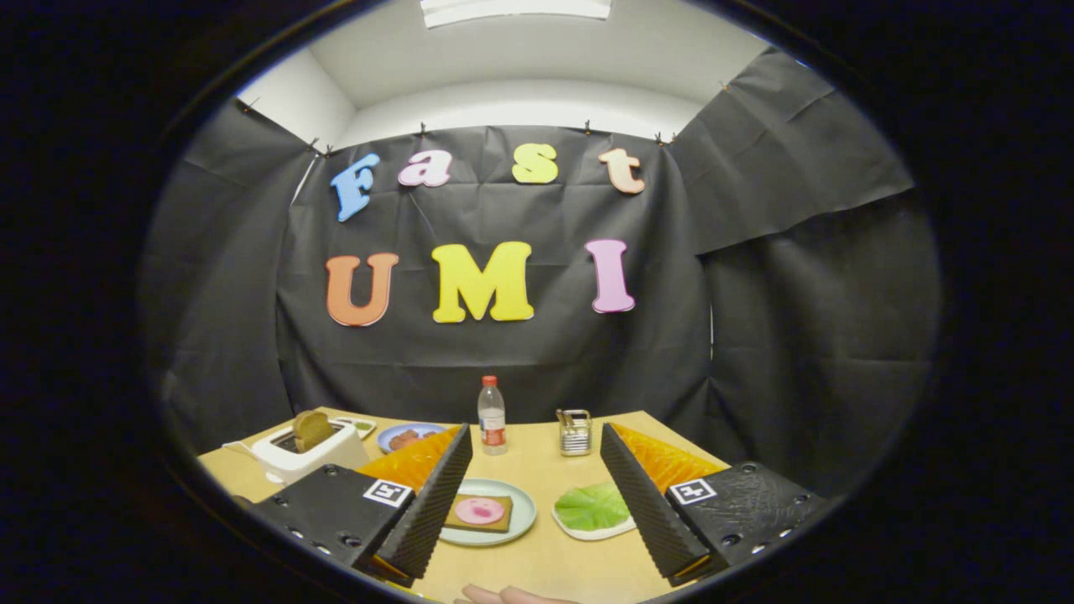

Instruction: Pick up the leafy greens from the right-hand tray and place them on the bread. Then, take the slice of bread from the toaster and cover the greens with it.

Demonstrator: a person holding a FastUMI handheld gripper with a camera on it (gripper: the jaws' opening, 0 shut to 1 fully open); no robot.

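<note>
The leafy greens point(592, 506) lie on a small white tray point(597, 530), just inside the right finger. To their left a pale round plate point(524, 506) holds a square slice of bread point(479, 512) topped with a pink round slice. A white toaster point(309, 455) stands beyond the left finger with a brown slice of bread point(311, 429) sticking up from its slot. My gripper point(535, 440) hovers above the wooden table point(537, 562), open wide, with nothing between its fingers. Plate and tray both sit between the fingers, below them.
A plastic bottle point(492, 415) with a red label and a small metal rack point(575, 432) stand at the table's far side. A blue plate point(404, 436) with brownish food and a small dish point(359, 426) lie behind the toaster. A person's fingers point(503, 596) show at the near edge.
</note>
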